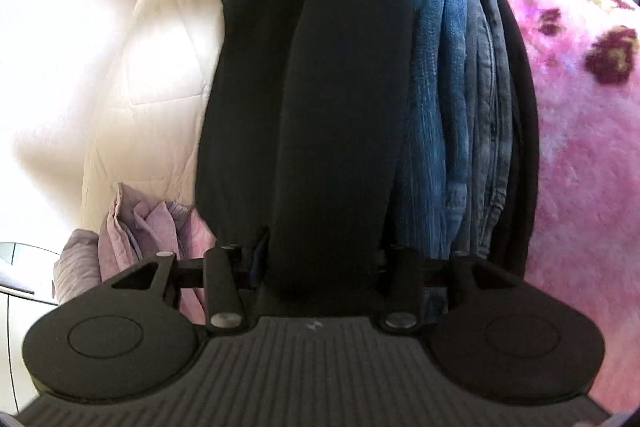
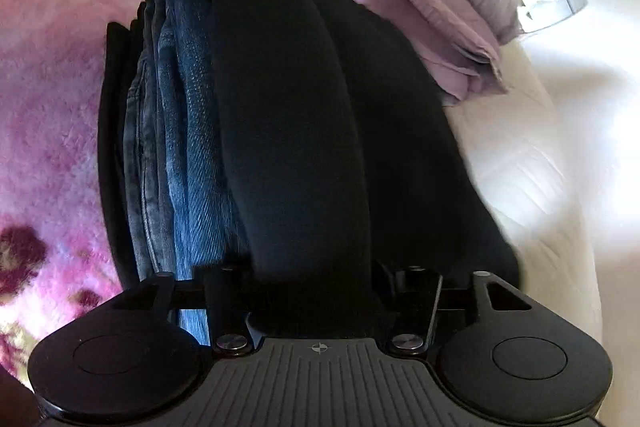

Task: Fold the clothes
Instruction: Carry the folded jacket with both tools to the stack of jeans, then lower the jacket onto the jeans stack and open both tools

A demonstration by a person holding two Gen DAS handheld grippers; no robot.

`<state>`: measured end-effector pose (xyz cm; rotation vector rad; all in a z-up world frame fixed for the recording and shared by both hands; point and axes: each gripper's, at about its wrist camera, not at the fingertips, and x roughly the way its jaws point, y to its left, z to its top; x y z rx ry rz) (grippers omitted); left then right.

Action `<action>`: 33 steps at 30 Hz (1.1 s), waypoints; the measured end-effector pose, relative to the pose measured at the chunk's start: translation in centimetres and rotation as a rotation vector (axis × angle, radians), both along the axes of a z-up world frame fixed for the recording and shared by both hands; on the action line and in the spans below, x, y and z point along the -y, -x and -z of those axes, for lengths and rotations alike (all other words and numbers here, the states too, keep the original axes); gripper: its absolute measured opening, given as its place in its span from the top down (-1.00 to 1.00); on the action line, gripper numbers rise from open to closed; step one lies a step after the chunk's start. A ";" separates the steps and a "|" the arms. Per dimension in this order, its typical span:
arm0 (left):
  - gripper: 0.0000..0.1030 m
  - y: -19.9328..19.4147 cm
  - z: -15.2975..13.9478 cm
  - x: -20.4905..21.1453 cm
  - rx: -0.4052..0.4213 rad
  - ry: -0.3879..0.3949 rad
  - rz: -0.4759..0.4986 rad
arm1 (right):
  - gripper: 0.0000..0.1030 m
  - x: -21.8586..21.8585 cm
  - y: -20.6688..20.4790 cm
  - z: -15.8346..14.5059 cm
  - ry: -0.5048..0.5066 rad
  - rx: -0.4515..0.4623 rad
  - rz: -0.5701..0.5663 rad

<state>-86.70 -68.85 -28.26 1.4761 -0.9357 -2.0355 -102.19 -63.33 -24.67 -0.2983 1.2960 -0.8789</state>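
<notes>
pink fluffy blanket beside white quilted mattress, folded clothes stacked between.

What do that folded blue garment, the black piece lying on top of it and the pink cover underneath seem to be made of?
Blue garment: probably denim, given the faded wash, diagonal weave and stitched seams. Black piece: apparently a soft, matte knit; smooth, no sheen. Pink cover: looks like plush fleece, fuzzy pile with a dark floral print.

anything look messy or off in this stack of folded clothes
Mostly tidy. The black garment lies as a neat roll on the folded jeans. The one untidy spot is the lilac cloth beside the stack on the white bedding: it is rumpled, with loose uneven edges.
</notes>
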 end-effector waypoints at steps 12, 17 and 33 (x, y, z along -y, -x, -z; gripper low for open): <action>0.25 0.7 1.3 0.2 -0.010 -0.060 -0.040 | 0.15 -2.8 3.1 1.5 -0.047 0.021 0.126; 0.24 0.9 1.5 0.1 0.004 -0.045 -0.030 | 0.15 -2.9 3.6 2.3 -0.055 0.034 0.173; 0.17 -5.1 -7.7 -2.6 -0.262 -0.221 -0.361 | 0.09 -6.3 0.6 -6.1 -0.062 0.517 0.507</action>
